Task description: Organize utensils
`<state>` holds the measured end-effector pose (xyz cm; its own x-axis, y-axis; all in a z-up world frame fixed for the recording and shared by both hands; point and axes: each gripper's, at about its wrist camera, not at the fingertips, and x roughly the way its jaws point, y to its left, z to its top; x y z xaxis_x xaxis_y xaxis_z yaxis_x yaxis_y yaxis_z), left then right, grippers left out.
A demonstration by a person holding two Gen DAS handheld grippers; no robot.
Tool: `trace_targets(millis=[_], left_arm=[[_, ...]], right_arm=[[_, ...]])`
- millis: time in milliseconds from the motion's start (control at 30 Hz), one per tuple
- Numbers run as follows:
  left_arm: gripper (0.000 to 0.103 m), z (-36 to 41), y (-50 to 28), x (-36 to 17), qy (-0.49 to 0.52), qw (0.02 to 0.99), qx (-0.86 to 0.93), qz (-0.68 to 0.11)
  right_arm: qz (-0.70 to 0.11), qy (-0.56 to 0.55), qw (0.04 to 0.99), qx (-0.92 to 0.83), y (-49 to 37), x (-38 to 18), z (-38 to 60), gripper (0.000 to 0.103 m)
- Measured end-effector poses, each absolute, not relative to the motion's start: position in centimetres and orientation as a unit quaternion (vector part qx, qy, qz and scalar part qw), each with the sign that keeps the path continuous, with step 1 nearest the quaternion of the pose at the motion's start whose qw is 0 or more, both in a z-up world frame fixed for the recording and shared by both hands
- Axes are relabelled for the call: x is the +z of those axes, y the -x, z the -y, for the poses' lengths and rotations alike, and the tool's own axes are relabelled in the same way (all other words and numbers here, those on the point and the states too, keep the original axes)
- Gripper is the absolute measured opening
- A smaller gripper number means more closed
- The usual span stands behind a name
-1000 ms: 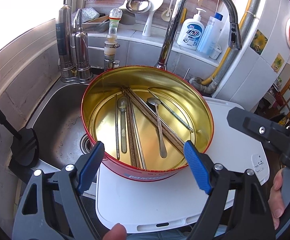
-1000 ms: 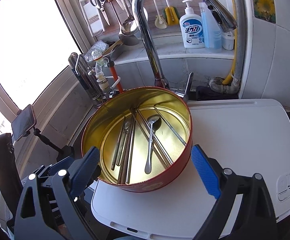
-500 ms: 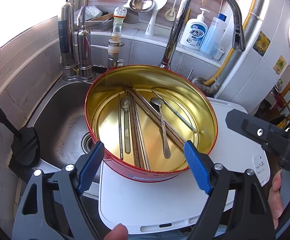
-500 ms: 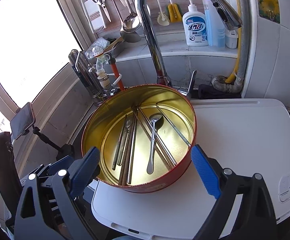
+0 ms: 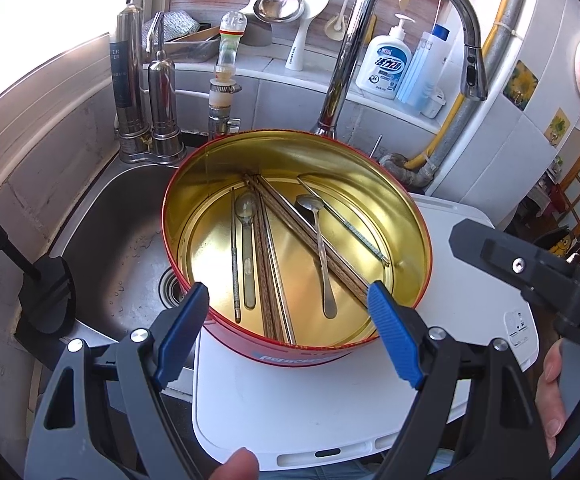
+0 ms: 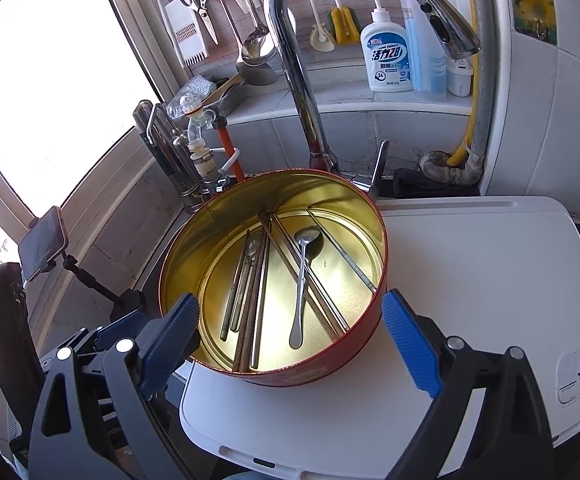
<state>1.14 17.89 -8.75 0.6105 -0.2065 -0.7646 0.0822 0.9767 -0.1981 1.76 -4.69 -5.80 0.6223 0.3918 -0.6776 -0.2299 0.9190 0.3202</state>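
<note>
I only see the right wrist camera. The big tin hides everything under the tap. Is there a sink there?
Observer: Yes. The left wrist view shows a steel sink left of the tin, with its drain showing beside the tin's wall.
Operator: Is the other gripper holding a spoon?
Observer: No. The left gripper is open and empty, with one finger on each side of the tin's near rim.
Operator: Who holds my gripper?
Observer: A person's hand shows at the right edge of the left wrist view, wrapped around the handle of the right gripper.
</note>
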Motion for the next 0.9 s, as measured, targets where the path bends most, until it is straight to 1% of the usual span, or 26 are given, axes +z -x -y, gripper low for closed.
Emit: trace_targets(millis=[533, 600, 700, 900], left_arm=[[0.080, -17.2, -0.7, -8.3, 0.075, 0.897, -0.083, -0.427], [0.080, -16.6, -0.6, -8.1, 0.075, 0.898, -0.083, -0.425], [0.084, -15.6, -0.5, -7.8, 0.074, 0.901, -0.081, -0.420], [0.084, -12.1, 0.1, -7.1, 0.051, 0.915, -0.055, -0.397]], right_arm=[[-0.399, -0.096, 0.893, 0.183, -1.5, -5.8, 5.1, 0.094], [-0.396, -0.098, 0.894, 0.186, -1.5, -5.7, 5.7, 0.094], [-0.395, -0.101, 0.894, 0.188, -1.5, -5.8, 6.9, 0.094], [-0.395, -0.117, 0.891, 0.190, -1.4, -6.4, 10.8, 0.094]])
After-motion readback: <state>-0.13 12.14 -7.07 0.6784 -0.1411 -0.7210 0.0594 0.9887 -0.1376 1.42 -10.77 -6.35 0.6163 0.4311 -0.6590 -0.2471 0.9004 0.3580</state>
